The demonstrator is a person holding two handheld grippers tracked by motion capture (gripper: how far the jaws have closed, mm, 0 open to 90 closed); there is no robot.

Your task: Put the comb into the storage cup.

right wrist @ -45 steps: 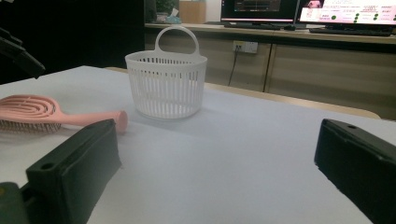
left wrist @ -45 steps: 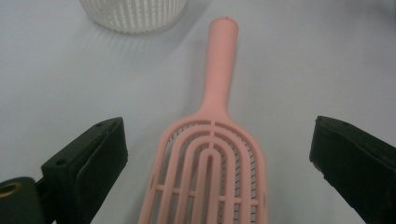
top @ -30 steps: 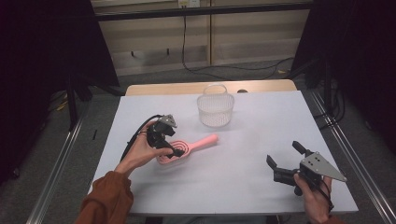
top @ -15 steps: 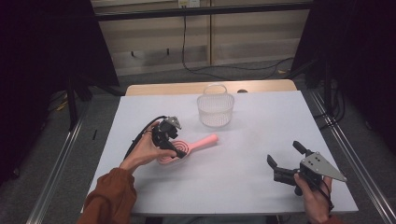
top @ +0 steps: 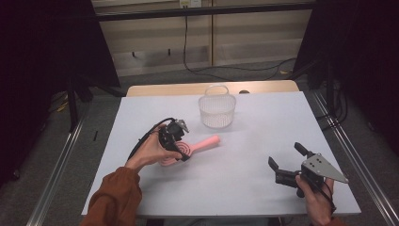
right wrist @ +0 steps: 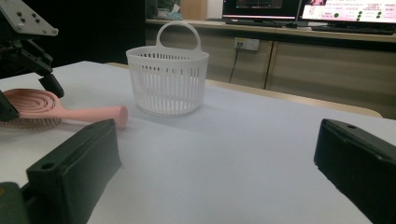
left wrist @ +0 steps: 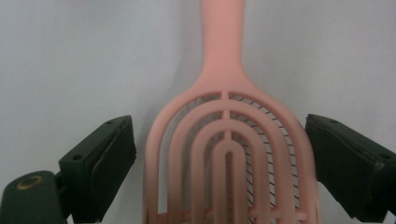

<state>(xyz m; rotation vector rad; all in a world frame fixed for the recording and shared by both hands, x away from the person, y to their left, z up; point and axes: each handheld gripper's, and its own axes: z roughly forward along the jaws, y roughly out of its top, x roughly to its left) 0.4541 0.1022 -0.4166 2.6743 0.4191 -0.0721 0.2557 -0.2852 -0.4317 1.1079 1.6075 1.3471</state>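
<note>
The pink plastic hairbrush with a vented, arch-ribbed head (top: pixel 188 149) lies flat on the white table (top: pixel 244 188), left of centre and well short of the white slotted plastic basket with a loop handle (top: pixel 217 109). Its long axis runs from the head, nearest the person's left hand, up and rightward to the handle tip, which points roughly toward the basket. The left gripper (top: pixel 178 147) is much the nearer tool: it is set over the head, and in the left gripper view its black jaws stand spread on either side of the ribbed head (left wrist: pixel 229 163), with the handle running straight away between them, so a squeeze would take the head across its width. A sliver of table shows between each pad and the brush's edge, so it looks released, though whether a pad grazes the rim lower down is hard to tell. The left wrist is bent inward. The right gripper (top: pixel 290 163) rests low at the table's near right, jaws wide apart, holding nothing, well apart from the brush.
</note>
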